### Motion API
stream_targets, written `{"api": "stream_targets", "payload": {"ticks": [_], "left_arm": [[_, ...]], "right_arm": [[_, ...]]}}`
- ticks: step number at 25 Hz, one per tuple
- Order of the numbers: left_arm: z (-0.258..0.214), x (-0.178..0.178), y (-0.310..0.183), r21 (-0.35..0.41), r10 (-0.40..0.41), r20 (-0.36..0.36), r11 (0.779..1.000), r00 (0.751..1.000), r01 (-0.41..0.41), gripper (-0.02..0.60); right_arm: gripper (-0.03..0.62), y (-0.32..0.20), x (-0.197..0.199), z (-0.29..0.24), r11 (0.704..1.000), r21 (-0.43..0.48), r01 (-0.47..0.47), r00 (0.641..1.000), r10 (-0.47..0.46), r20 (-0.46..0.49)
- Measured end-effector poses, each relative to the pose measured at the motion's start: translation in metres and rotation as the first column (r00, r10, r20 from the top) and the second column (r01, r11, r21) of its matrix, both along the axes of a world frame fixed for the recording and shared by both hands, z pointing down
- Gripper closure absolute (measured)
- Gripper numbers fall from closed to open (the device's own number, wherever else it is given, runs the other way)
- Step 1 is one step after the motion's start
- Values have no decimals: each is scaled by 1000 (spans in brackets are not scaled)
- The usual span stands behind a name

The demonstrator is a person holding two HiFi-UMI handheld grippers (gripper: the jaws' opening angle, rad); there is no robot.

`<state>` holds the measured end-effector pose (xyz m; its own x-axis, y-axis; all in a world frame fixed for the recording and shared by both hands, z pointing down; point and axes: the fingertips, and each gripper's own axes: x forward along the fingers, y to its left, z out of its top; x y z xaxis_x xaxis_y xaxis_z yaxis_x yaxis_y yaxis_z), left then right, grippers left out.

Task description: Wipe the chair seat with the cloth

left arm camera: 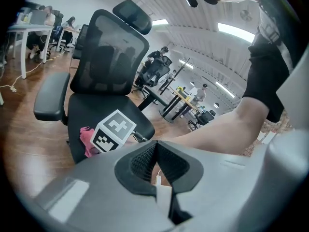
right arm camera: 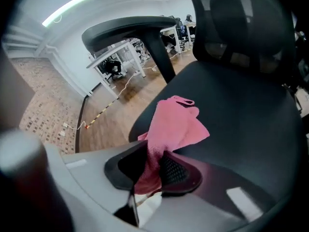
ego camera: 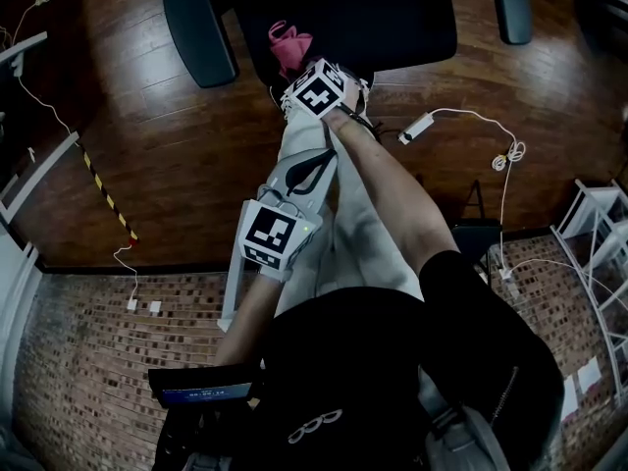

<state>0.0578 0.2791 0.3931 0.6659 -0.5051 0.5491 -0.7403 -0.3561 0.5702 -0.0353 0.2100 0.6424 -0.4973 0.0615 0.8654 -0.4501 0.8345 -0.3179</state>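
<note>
Pinching a bunched fold of the pink cloth [right arm camera: 176, 122], the right tongs [right arm camera: 153, 161] hold it on the black chair seat [right arm camera: 241, 110], near its front edge. Soft, light and floppy, it likely wipes best gripped by that bunch. Behind, the left tongs [left arm camera: 155, 151] are closed on nothing.

Dark wood floor [ego camera: 167, 155], brick-patterned strip [ego camera: 88, 361] — white desks [right arm camera: 110, 52], ceiling strip lights [right arm camera: 67, 8]

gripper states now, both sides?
Left hand-held gripper: shut, nothing between the jaws.
Right hand-held gripper: shut on the pink cloth, at the chair seat.
</note>
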Motion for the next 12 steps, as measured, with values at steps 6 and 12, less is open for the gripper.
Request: {"api": "stream_targets", "payload": {"ticks": [6,12], "left_arm": [[2,-8,5,-17,35,26,999,999,-35,589],[2,-3,3,-16,77,30,997,997,-76,589]], "right_arm": [[525,49,-53,-14,985,-157,73,978,-40,205],[523,36,-15,8,987,-148,-68,990,85,113]]}}
